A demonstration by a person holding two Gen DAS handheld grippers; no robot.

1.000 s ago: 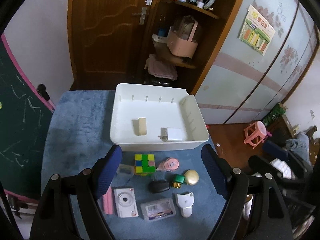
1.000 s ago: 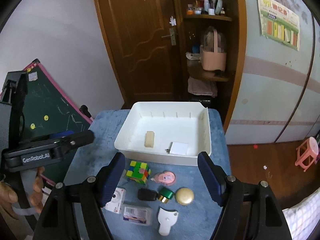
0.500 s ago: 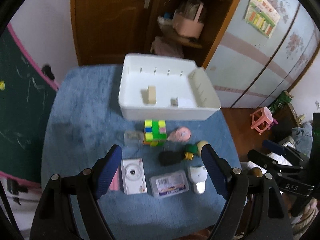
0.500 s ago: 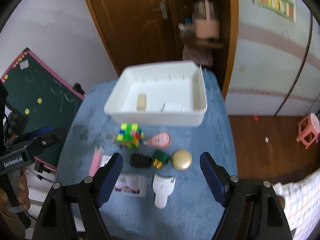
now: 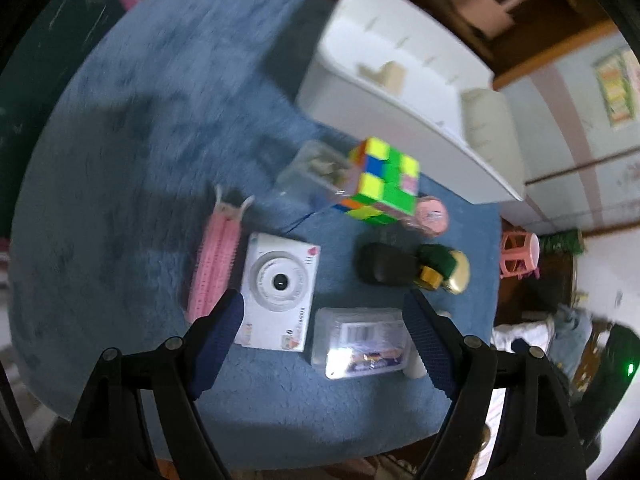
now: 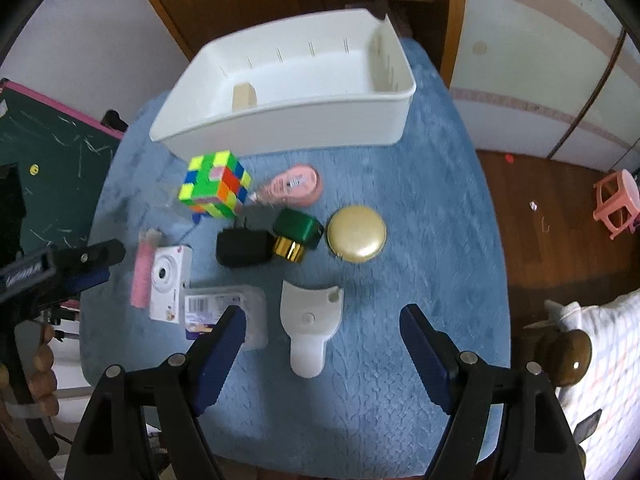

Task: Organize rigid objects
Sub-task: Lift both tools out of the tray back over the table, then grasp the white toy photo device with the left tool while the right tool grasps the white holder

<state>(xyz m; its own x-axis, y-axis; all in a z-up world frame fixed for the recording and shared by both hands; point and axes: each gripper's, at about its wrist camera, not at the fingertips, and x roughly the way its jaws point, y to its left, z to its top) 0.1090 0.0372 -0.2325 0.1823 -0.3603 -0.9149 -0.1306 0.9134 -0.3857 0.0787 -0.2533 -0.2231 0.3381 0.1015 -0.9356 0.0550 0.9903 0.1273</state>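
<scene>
Left gripper [image 5: 322,326] hanging over camera [image 5: 278,290], jaws apart, empty. Right gripper [image 6: 320,332] spread wide, empty, straddling white scoop [image 6: 310,324], likely next pick. Tray [image 6: 280,132] waiting behind items.

Clear plastic case [image 6: 224,312]: showing a barcode label, digits too small to read.
White toy camera [image 5: 280,290]: carrying small print, unreadable.
Wall poster [image 5: 616,88]: blurring, illegible.

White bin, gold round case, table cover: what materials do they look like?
White bin: looks like matte moulded plastic, with thin walls and ribbed slots. Gold round case: glossy metallic finish with soft highlights; metal or coated plastic, can't tell. Table cover: blue fabric, fuzzy knit-like texture.
</scene>
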